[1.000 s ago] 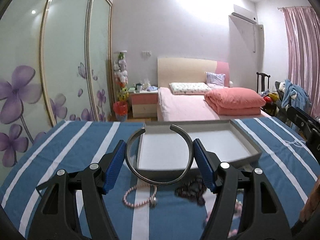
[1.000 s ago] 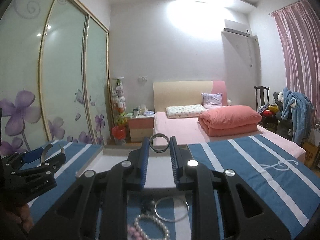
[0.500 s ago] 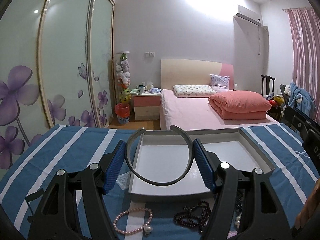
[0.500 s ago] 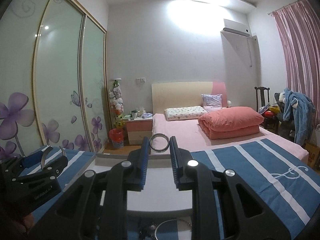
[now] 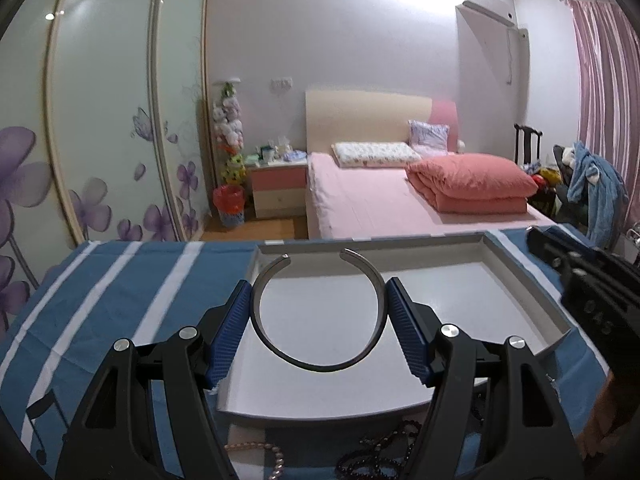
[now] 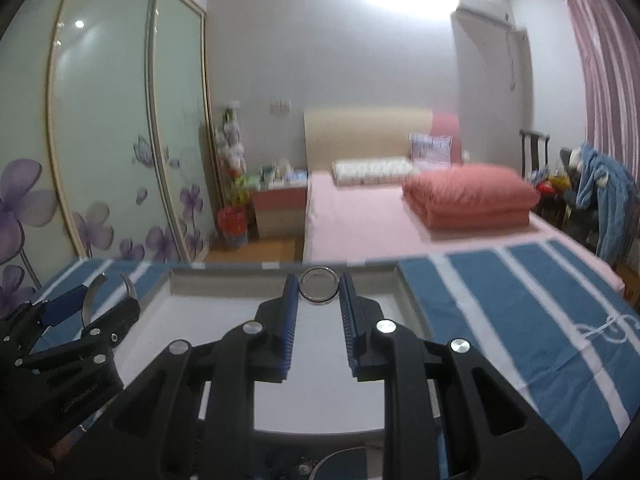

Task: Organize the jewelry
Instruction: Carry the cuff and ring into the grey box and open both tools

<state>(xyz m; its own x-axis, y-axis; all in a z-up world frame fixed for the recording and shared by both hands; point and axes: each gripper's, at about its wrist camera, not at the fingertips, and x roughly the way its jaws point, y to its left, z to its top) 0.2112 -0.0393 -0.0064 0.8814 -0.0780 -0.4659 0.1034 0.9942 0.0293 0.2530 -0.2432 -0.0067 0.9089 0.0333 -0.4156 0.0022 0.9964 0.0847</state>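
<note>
My left gripper (image 5: pixel 319 285) is shut on a grey open cuff bangle (image 5: pixel 320 368), its blue pads pressing on the two sides. The bangle hangs over the near part of a white shallow tray (image 5: pixel 460 300) with a grey rim. My right gripper (image 6: pixel 319 282) is shut on a small silver ring (image 6: pixel 320 300), held at the fingertips above the tray (image 6: pixel 224 320) near its far wall. In the right wrist view the left gripper (image 6: pixel 96 308) shows at the left with the bangle's two ends (image 6: pixel 93 289) sticking up.
The tray lies on a blue cloth with white stripes (image 5: pixel 120 300). In front of its near rim lie a pink pearl bracelet (image 5: pixel 256 450), dark beads (image 5: pixel 380 452) and a thin hoop (image 6: pixel 340 458). A pink bed (image 5: pixel 380 200) and a flowered wardrobe (image 5: pixel 100 140) stand beyond the table.
Both grippers have moved forward and a little down, and now hang over the tray. The loose jewelry has slid toward the bottom of both views. Both grips are unchanged.
</note>
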